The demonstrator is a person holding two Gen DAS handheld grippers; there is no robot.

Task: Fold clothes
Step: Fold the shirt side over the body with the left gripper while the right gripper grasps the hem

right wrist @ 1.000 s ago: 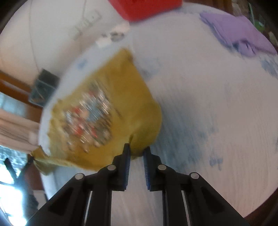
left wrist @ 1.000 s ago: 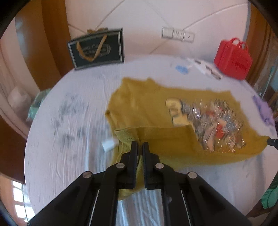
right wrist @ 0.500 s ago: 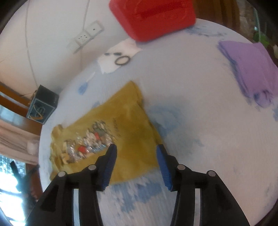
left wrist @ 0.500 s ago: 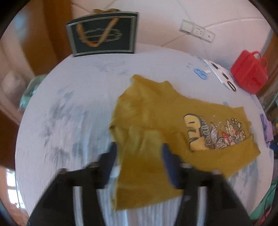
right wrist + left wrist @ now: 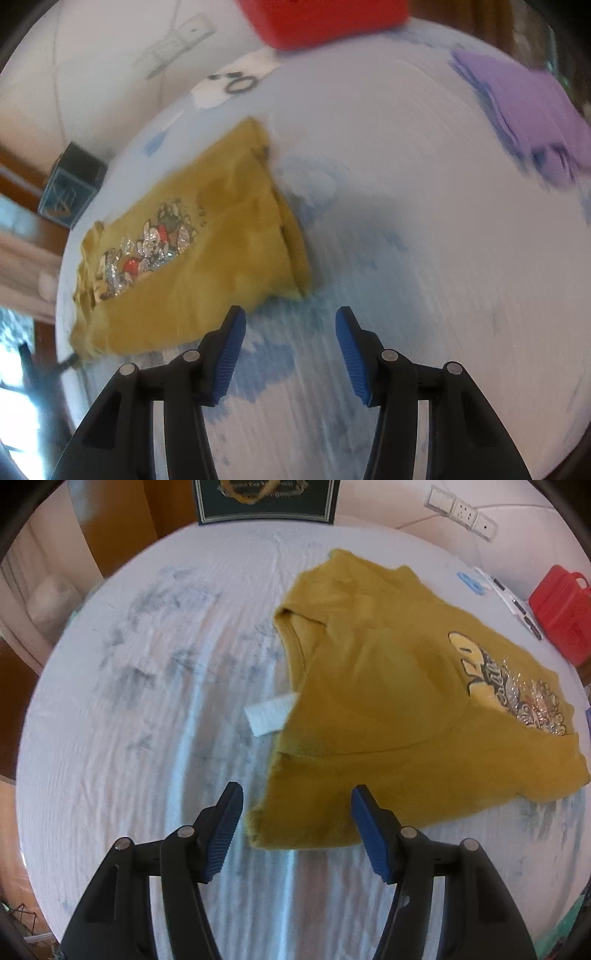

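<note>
A mustard-yellow T-shirt (image 5: pixel 388 701) with a glittery print lies on the round white table, its near long side folded over onto the body. A white label (image 5: pixel 269 714) sticks out at its left edge. My left gripper (image 5: pixel 297 821) is open and empty, just above the shirt's near left corner. In the right wrist view the shirt (image 5: pixel 207 258) lies left of centre. My right gripper (image 5: pixel 288 347) is open and empty, just in front of the shirt's near right corner, over the bare cloth.
The white tablecloth (image 5: pixel 147 738) has faded blue-grey marks. A dark gift bag (image 5: pixel 266 498) stands at the far edge. A red bag (image 5: pixel 561 613) and papers (image 5: pixel 509 598) lie at the far right. A folded purple garment (image 5: pixel 524 103) lies at the table's right.
Both grippers were shut on the shirt's near edge a second ago. They have let go and opened, and the folded-over edge now rests on the shirt. Both have drawn back slightly.
</note>
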